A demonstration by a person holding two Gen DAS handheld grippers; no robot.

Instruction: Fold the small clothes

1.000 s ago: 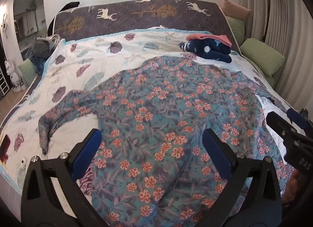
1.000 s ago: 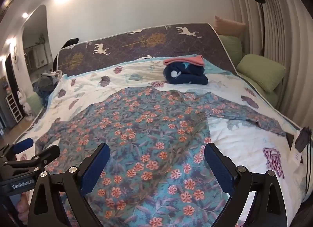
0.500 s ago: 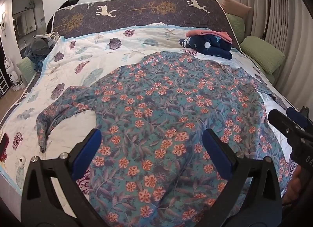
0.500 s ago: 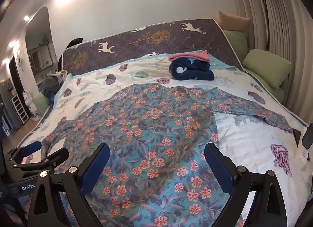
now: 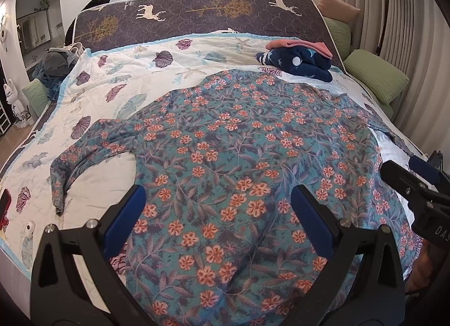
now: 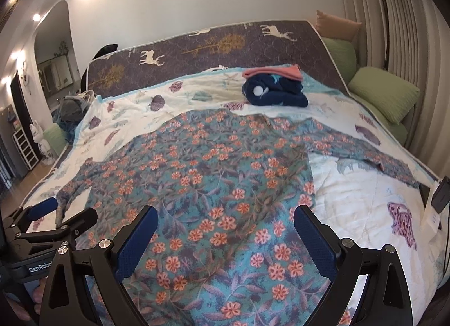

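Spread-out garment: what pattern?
Teal garment with orange-pink flowers and grey-purple leaves; clearest in the right wrist view.

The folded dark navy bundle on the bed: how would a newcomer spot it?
Start at the deer-print mattress leaning against the wall. Below its right end, on the white shell-print quilt, sits the dark navy bundle with white spots. Alone among the clothes, it carries a folded coral-pink garment.

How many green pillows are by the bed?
3 green pillows: one beside the bed's right edge, one behind it near the headboard, one left of the bed. More may be hidden.
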